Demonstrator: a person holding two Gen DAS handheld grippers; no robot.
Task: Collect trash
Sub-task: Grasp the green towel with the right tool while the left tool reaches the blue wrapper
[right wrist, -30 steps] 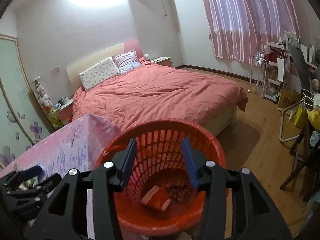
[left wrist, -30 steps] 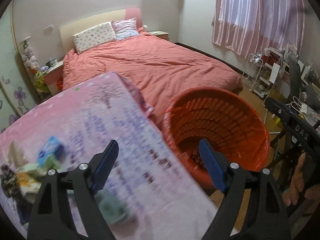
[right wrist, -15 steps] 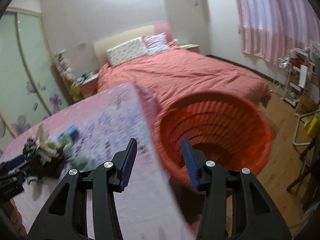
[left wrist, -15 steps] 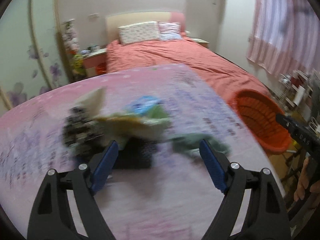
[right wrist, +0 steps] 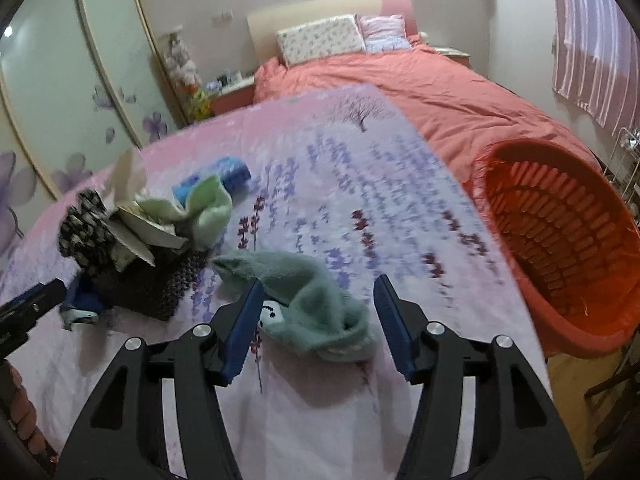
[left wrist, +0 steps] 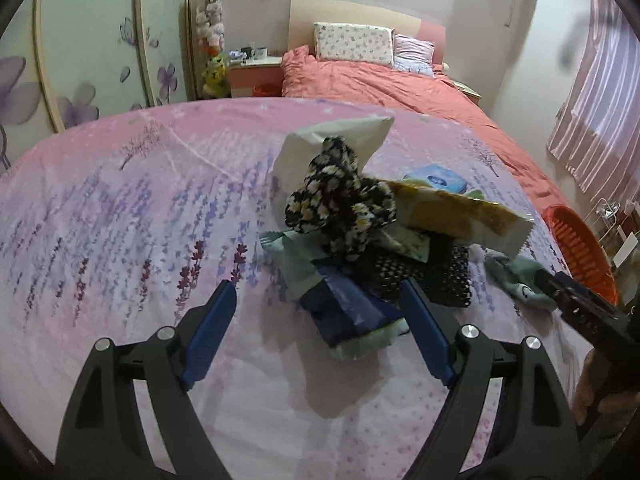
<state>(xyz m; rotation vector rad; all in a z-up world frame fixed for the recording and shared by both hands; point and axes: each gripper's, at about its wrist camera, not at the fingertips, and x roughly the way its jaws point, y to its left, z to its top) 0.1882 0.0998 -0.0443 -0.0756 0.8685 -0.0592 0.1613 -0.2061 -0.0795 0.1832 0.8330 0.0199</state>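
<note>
Showing soft, even indoor light in both views, a little dim and pinkish. Casting only pale shadows under the pile of trash (left wrist: 360,240) and under the grey-green sock (right wrist: 308,304) on the lavender tablecloth (left wrist: 132,216). Catching a small bright glare spot on the wardrobe door (right wrist: 48,92) at the upper left of the right wrist view. Bending straight lines strongly near the edges, with dark corners around the round fisheye field. Blurring clearly in the right wrist view, mostly on the cloth print and the orange basket (right wrist: 560,248); smearing less in the left wrist view, mostly at the right edge.
</note>
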